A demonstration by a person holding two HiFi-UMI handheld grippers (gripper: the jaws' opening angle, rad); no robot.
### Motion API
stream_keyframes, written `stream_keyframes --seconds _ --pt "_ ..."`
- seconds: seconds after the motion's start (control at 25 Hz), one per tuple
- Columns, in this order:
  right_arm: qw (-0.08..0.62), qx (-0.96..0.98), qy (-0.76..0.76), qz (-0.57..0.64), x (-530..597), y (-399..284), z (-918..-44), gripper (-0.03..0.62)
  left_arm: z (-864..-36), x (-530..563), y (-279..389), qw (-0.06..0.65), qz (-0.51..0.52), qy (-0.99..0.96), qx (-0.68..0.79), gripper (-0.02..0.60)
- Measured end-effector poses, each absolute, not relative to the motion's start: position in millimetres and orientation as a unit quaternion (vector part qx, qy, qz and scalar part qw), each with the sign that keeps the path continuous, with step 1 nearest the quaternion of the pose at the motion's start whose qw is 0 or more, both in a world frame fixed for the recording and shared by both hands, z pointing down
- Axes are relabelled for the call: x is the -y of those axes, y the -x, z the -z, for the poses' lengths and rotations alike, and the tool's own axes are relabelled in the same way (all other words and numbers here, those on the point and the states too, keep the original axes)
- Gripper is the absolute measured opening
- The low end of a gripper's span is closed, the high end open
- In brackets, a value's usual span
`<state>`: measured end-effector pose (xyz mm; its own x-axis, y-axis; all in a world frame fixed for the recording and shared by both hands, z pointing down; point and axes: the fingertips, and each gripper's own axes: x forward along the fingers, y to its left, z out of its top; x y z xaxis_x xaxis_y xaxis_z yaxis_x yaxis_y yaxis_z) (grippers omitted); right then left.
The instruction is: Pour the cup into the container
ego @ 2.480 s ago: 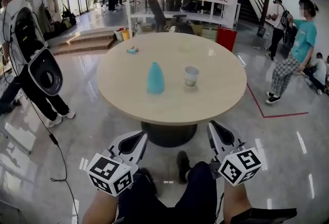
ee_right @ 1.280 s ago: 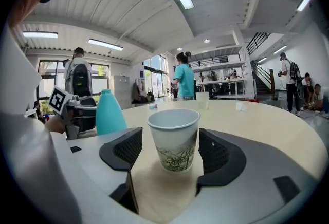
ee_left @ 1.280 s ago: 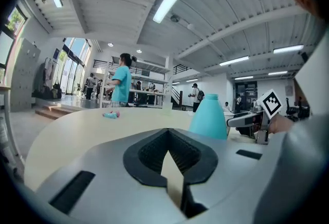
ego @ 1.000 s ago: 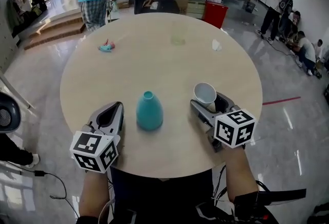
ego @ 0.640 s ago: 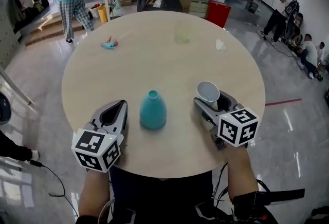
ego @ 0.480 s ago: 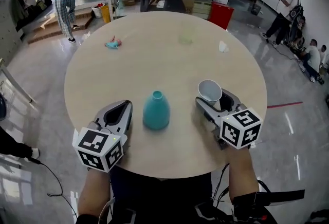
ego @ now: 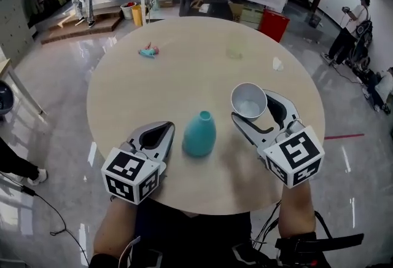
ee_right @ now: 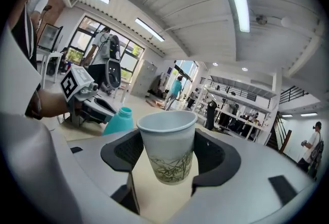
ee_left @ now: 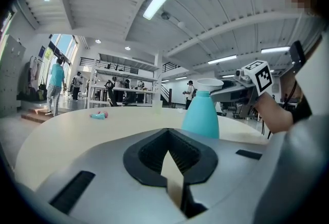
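Note:
A white paper cup (ego: 249,101) with a green leaf print (ee_right: 167,147) is upright between the jaws of my right gripper (ego: 251,108), which is shut on it and holds it above the round wooden table (ego: 184,76). The container, a teal narrow-necked vase (ego: 199,133), stands on the table just left of the cup. From the left gripper view the cup (ee_left: 209,83) shows behind the vase (ee_left: 200,114), level with its mouth. My left gripper (ego: 168,128) rests low to the left of the vase, jaws together and holding nothing. What is in the cup is hidden.
A small teal and pink toy (ego: 147,50) lies far left on the table. A white scrap (ego: 277,64) and a faint clear cup (ego: 234,50) sit at the far side. Beyond the table are a red bin (ego: 273,26), shelving and people walking.
The right gripper, which stood around the cup on the table, has raised it off the surface and slightly toward the vase. The left gripper stays beside the vase.

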<state>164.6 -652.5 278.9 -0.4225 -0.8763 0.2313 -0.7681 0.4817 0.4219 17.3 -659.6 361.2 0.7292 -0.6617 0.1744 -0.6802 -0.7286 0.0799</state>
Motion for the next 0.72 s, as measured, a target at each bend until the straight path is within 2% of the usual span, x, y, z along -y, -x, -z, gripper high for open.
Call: stream_keyframes --seconds 0.44,0.72 --pt "0.304 0.807 -0.460 0.213 659.5 -128.7 -275.4 0.310 -367.0 660.4 -23.3 0.074 -0.080 -0.933 0.343 0.000" --pt "0.350 0.787 -0.442 0.252 663.9 -120.5 -275.3 0.310 -379.7 664.5 -22.0 0.103 -0.120 -0.931 0.329 0.000"
